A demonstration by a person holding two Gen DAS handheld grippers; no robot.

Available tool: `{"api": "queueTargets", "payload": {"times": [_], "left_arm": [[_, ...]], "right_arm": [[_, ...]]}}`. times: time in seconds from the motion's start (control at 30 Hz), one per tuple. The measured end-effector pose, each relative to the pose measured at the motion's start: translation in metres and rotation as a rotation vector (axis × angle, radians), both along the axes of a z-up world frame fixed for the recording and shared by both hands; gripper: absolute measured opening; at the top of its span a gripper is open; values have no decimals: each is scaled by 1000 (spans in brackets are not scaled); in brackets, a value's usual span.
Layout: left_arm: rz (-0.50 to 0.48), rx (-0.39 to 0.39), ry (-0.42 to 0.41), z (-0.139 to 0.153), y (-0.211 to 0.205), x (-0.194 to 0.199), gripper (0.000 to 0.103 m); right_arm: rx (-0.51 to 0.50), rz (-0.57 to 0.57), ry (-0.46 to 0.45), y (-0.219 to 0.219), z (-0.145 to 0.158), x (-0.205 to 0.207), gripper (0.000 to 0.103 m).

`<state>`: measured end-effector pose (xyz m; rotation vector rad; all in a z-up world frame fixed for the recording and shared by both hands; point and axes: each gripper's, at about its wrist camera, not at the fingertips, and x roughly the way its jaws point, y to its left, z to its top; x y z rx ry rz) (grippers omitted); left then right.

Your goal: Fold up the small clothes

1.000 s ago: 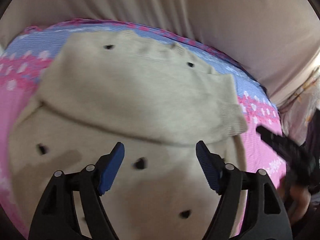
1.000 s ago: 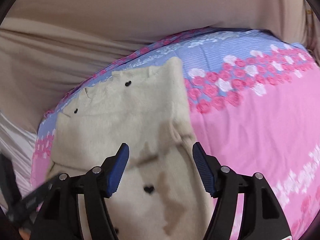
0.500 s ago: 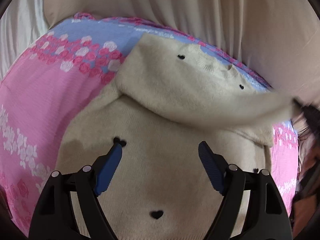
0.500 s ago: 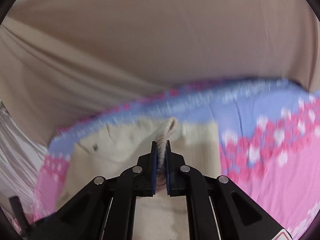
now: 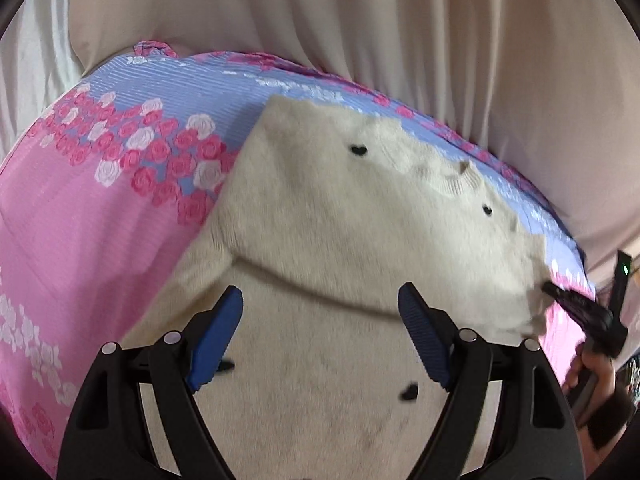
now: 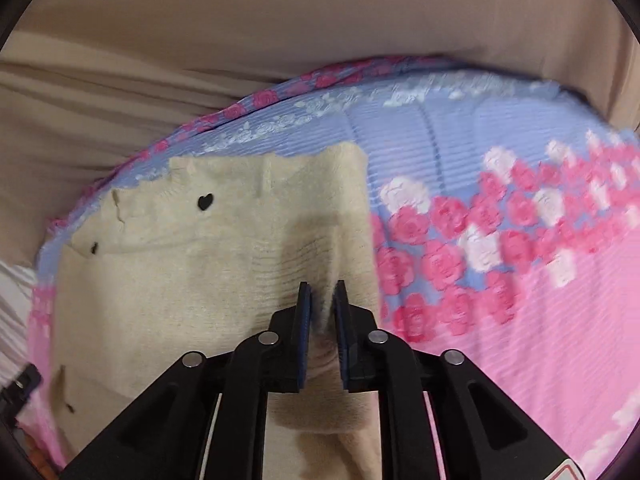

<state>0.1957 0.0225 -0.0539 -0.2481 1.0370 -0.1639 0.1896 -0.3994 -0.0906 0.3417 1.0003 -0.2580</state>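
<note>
The cream sweater (image 5: 360, 240) with small black hearts lies flat on the pink and blue floral bedsheet (image 5: 100, 220), neck toward the beige curtain (image 5: 360, 20). One sleeve is folded across the chest, forming a crease line across the body. My right gripper (image 6: 322, 312) is clenched on a bunch of sweater fabric at the garment's right edge, blue pads nearly together with knit pinched between them. My left gripper (image 5: 320, 336) hangs released above the lower body of the sweater, blue pads spread wide, holding nothing. In the left wrist view, the right gripper (image 5: 560, 300) meets the sweater's far edge.
</note>
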Motion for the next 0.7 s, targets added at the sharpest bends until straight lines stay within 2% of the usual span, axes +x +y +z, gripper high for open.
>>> {"api": "queueTargets", "payload": {"times": [0.07, 0.1, 0.13, 0.17, 0.2, 0.27, 0.3, 0.33, 0.4, 0.5, 0.57, 0.63, 0.7], "left_arm": [[25, -3, -11, 3, 5, 11, 78], [34, -3, -17, 4, 8, 14, 79], [42, -1, -20, 4, 11, 18, 81], [56, 3, -20, 2, 15, 21, 82], [63, 3, -16, 0, 18, 24, 82], [77, 4, 3, -7, 24, 26, 82], [84, 6, 13, -10, 26, 27, 82], [87, 9, 19, -13, 29, 26, 82], [88, 24, 24, -17, 32, 23, 82], [80, 59, 36, -26, 38, 18, 82], [79, 56, 57, -33, 45, 17, 82], [86, 54, 76, -41, 52, 16, 82], [97, 65, 85, -46, 57, 16, 82]], "right_arm": [[-93, 20, -71, 19, 27, -4, 20], [-123, 49, -129, 33, 44, -3, 33], [-119, 72, -161, 43, 53, 0, 42], [-96, 109, -190, 55, 62, 6, 42], [-29, 189, -199, 73, 67, 22, 42], [103, 362, -162, 119, 61, 59, 38], [163, 432, -150, 143, 55, 76, 33], [212, 493, -138, 165, 48, 91, 17], [262, 591, -85, 209, 28, 122, 0], [251, 701, -18, 267, -1, 156, 0], [212, 736, 29, 292, -19, 169, 0], [135, 720, 89, 307, -44, 184, 0], [186, 674, 46, 299, -48, 192, 0]]}}
